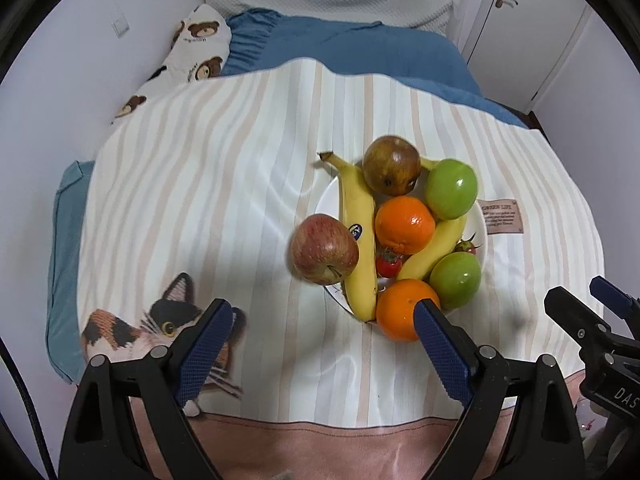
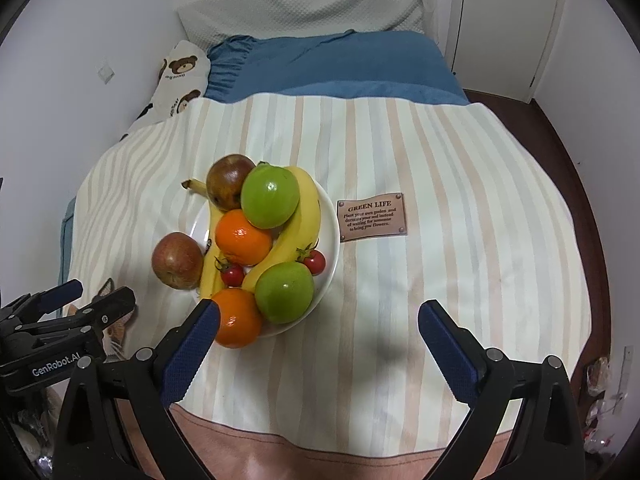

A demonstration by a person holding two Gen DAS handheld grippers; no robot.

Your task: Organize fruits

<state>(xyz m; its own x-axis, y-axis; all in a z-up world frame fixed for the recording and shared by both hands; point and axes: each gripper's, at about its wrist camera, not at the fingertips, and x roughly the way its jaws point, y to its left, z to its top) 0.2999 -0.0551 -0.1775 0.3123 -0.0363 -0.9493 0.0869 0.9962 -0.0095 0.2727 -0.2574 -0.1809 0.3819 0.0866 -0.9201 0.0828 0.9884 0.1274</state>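
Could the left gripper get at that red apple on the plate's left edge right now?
Probably yes. The left gripper is open and empty, and the red apple sits on the outer edge of the white plate with bare bedspread beside it. Only the banana presses against its other side.

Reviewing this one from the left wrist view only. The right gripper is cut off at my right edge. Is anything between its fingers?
Observer: No. In the right wrist view the right gripper is open, with only the striped blanket between its fingers.
Reviewer: The patch beside the plate is too blurred for me to read. What does it say?
Observer: The patch is headed GREEN LIFE.
Reviewer: I see one cherry tomato clearly and another half hidden. Are both on the plate?
Observer: Yes. One cherry tomato lies between the bananas. The second cherry tomato, fully red, sits near the right rim of the plate.
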